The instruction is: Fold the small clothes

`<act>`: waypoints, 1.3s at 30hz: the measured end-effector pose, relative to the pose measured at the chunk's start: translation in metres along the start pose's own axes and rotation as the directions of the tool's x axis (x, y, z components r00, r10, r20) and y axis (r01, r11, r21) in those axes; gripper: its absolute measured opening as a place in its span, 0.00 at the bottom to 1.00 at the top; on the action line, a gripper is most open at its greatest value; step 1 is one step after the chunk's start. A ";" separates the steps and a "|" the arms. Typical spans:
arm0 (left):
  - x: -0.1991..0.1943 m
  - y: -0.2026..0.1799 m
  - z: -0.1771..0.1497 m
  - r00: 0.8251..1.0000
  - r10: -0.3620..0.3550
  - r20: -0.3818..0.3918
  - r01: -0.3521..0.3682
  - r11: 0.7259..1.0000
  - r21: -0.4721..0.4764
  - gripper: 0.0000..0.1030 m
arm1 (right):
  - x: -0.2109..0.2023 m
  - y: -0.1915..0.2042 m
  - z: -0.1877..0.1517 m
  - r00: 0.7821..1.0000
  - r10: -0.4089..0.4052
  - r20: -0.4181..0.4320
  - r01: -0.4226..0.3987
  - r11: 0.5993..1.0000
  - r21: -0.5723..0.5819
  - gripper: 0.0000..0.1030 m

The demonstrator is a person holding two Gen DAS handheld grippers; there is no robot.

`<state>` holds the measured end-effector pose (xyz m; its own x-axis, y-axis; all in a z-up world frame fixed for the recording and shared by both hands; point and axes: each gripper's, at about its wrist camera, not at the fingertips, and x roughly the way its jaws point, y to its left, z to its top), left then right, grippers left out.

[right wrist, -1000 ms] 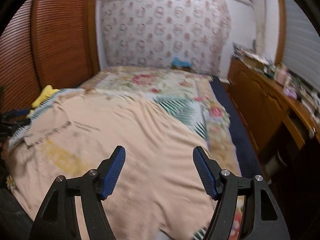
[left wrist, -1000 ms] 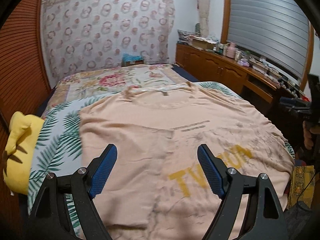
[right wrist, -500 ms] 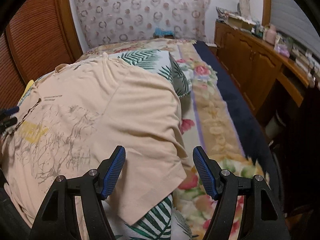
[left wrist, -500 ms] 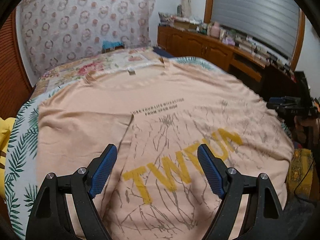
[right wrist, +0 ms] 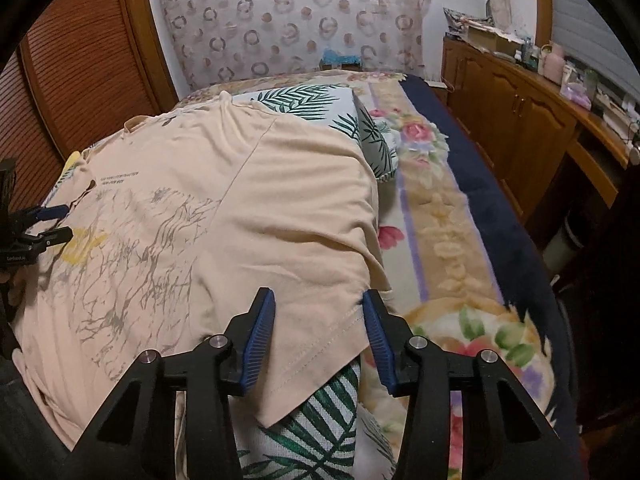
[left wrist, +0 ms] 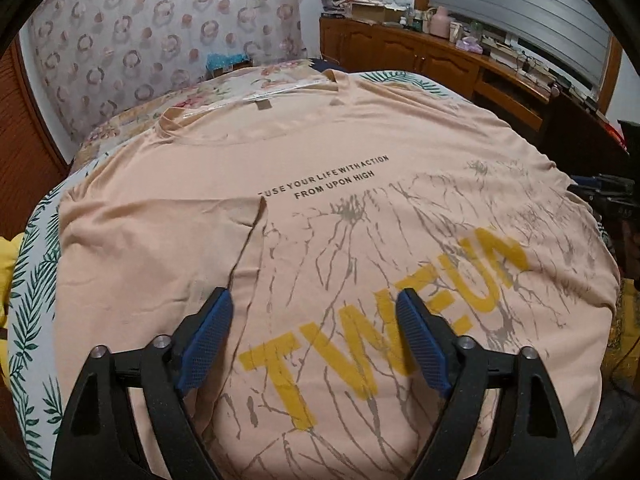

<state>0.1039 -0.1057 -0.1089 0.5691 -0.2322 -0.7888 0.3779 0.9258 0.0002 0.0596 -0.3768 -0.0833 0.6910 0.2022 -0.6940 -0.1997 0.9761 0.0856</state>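
Observation:
A peach T-shirt point(left wrist: 340, 152) with yellow letters lies front up on the bed, its left sleeve point(left wrist: 160, 248) folded in over the chest. My left gripper point(left wrist: 314, 300) hovers over the printed lower front, jaws opening, with nothing pinched between them. In the right wrist view the shirt's other sleeve point(right wrist: 320, 240) hangs over the edge of a leaf-print cushion point(right wrist: 312, 420). My right gripper point(right wrist: 318, 300) straddles that sleeve's hem with its jaws closing. The cloth lies between the pads, which do not press on it. The left gripper point(right wrist: 44, 220) shows at the far left.
A floral blanket point(right wrist: 440, 240) covers the bed to the right of the shirt. A wooden sideboard point(right wrist: 520, 120) crowded with small items runs along the right wall. Slatted wooden doors point(right wrist: 80, 60) stand on the left. A yellow plush toy point(left wrist: 6, 280) lies by the bed's left edge.
Both grippers have come down closer to the shirt. The left one now sits over the printed front. The right one's jaws have narrowed around the sleeve hem.

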 end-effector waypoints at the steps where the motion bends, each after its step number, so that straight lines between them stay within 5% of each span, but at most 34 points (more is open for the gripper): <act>1: 0.000 -0.001 0.000 1.000 -0.001 -0.001 0.001 1.000 0.003 0.86 | 0.000 0.000 0.000 1.000 -0.007 0.001 0.007 1.000 -0.005 0.42; 5: 0.002 -0.005 0.000 1.000 -0.012 -0.020 0.012 1.000 0.025 0.99 | -0.002 0.004 -0.001 0.999 -0.054 0.004 0.054 0.998 -0.044 0.34; 12: 0.002 -0.005 0.001 1.000 -0.011 -0.021 0.011 1.000 0.027 1.00 | -0.004 0.003 0.001 0.994 -0.111 0.002 0.110 0.988 -0.106 0.05; 19: 0.003 -0.005 0.000 1.000 -0.011 -0.022 0.012 1.000 0.026 1.00 | -0.017 0.010 0.020 0.996 -0.051 0.072 0.059 0.992 -0.114 0.03; 26: -0.001 -0.003 0.000 1.000 0.001 -0.008 0.000 1.000 0.025 1.00 | -0.030 0.058 0.055 0.980 0.111 0.165 -0.079 0.979 -0.189 0.03; 34: -0.041 0.008 -0.003 0.991 0.013 0.135 -0.011 1.000 -0.020 1.00 | 0.004 0.101 0.056 0.966 0.240 0.093 -0.213 0.949 -0.233 0.03; 39: -0.062 0.014 -0.004 0.977 0.035 0.212 -0.026 0.999 -0.047 1.00 | 0.029 0.105 0.056 0.969 0.240 0.055 -0.222 0.947 -0.231 0.06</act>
<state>0.0708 -0.0771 -0.0628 0.7243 -0.2573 -0.6396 0.3283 0.9446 -0.0082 0.0976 -0.2640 -0.0542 0.6596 0.4348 -0.6131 -0.5031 0.8614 0.0696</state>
